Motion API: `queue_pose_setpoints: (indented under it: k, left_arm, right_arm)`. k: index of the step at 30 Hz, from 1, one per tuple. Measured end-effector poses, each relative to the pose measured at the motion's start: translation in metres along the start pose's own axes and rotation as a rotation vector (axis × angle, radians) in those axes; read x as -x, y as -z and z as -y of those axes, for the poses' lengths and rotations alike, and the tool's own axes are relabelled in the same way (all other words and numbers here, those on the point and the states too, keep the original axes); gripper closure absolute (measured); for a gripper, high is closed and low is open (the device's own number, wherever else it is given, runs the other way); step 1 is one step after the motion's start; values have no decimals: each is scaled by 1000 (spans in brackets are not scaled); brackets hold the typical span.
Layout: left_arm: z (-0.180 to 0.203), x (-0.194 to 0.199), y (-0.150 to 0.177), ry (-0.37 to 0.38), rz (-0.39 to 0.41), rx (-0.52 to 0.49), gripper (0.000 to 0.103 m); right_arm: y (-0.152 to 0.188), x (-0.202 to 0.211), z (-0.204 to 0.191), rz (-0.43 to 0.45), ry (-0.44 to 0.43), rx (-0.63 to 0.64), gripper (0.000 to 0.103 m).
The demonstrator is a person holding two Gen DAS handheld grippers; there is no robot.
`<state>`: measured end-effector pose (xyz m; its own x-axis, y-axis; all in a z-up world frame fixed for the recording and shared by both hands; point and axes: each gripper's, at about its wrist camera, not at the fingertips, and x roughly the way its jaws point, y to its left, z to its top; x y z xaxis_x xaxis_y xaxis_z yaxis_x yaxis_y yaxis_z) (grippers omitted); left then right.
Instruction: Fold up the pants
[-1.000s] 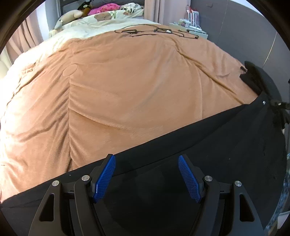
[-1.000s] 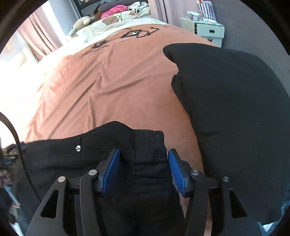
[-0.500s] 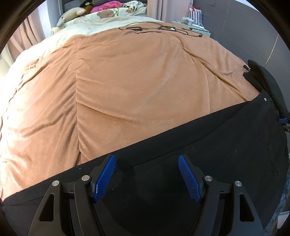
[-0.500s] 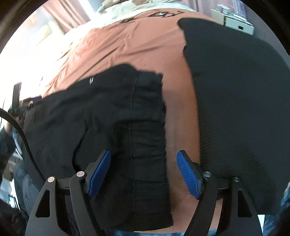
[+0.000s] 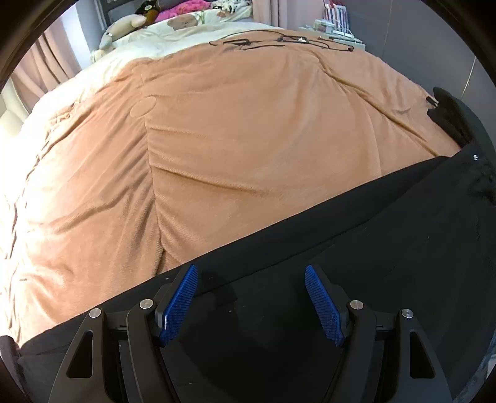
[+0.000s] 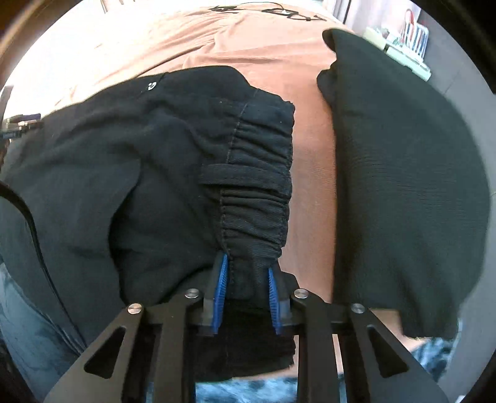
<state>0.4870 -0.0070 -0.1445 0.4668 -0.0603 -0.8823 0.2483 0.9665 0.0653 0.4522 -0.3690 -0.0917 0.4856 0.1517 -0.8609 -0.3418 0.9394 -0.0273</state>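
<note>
Black pants (image 5: 372,248) lie stretched along the near edge of the bed. In the left wrist view my left gripper (image 5: 251,305) hovers open just above a pant leg, blue pads wide apart and nothing pinched. In the right wrist view the gathered elastic waistband (image 6: 257,186) runs away from my right gripper (image 6: 246,279). Its jaws are closing, and the blue pads press a bunched fold of the waistband end between them. The rest of the pants (image 6: 124,170) spreads to the left.
An orange blanket (image 5: 248,139) covers the bed. A second folded black garment (image 6: 403,170) lies right of the waistband. Black cables (image 5: 279,42) and stuffed toys (image 5: 124,26) sit at the far end. A nightstand (image 6: 403,34) stands beyond; a person's jeans (image 6: 28,310) show at lower left.
The right gripper dropped onto the waistband, rolled, and its jaws went from wide apart to pinching the cloth. The left gripper stayed open over the leg.
</note>
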Motion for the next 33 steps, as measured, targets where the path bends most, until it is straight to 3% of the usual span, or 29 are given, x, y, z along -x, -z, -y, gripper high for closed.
queue_pose_setpoints:
  k: [1,2,5,11,16,21,27,33]
  left_arm:
    - [-1,0,1,-1,-2,-5,29]
    - [-2,-2,1,-4,-6,-11,29]
    - [-2,-7,1,0,-21,-28,29]
    - [-2,-1,5,71,-20,-71,29]
    - [-14,4,13,38,-36,-91,29]
    - [-36,6,22,13,-42,-59,29]
    - [-62,16,36,-3,-46,-53,29]
    - [-90,24,51,-14,-68,-50,29]
  right_arm:
    - [2,3,1,2,4,-7,83]
    - [1,5,2,85,-162,75,83]
    - [3,4,10,114,-251,88,83]
    - [2,-21,24,89,-265,15,82]
    - [-27,-40,21,83,-233,-22,63]
    - [-45,-22,16,185,-176,18,47]
    - [-70,-13,-17,291,-232,98,46]
    - [-101,-29,-68,321,-298,240,46]
